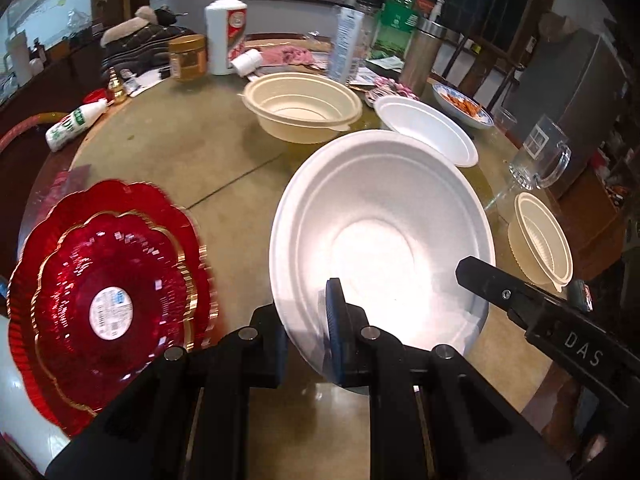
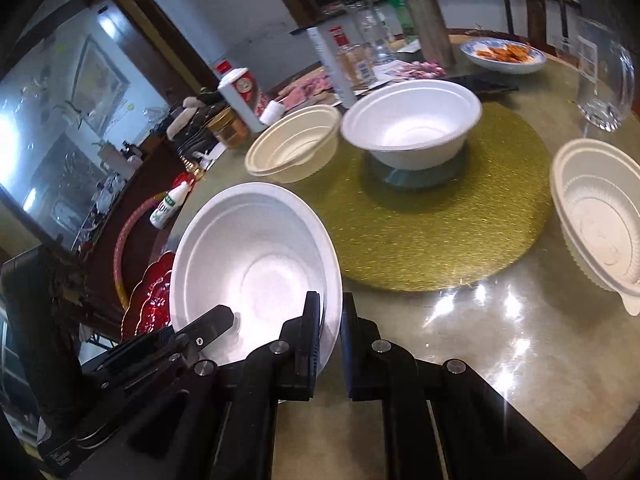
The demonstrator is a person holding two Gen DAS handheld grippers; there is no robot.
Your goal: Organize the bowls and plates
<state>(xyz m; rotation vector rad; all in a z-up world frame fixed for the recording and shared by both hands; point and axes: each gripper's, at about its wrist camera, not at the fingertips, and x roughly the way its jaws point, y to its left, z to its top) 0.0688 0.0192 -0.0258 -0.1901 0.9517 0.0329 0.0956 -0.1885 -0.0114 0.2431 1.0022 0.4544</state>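
A large white foam bowl (image 1: 380, 224) hangs tilted above the table, held by both grippers. My left gripper (image 1: 304, 320) is shut on its near rim, one finger outside the wall and the blue pad inside. In the right wrist view the same bowl (image 2: 256, 264) has my right gripper (image 2: 330, 312) shut on its right rim. A second white foam bowl (image 2: 412, 120) sits on the turntable's hub. A cream bowl (image 2: 296, 144) stands left of it, and another cream bowl (image 2: 600, 228) at the right. Stacked red scalloped plates (image 1: 108, 280) lie at the left.
A gold turntable disc (image 2: 440, 216) fills the table's middle. A glass mug (image 1: 540, 156) and a blue-rimmed plate of food (image 1: 464, 108) stand at the far right. Bottles, a jar (image 1: 188, 58), a steel flask (image 1: 424, 52) and packets crowd the far side.
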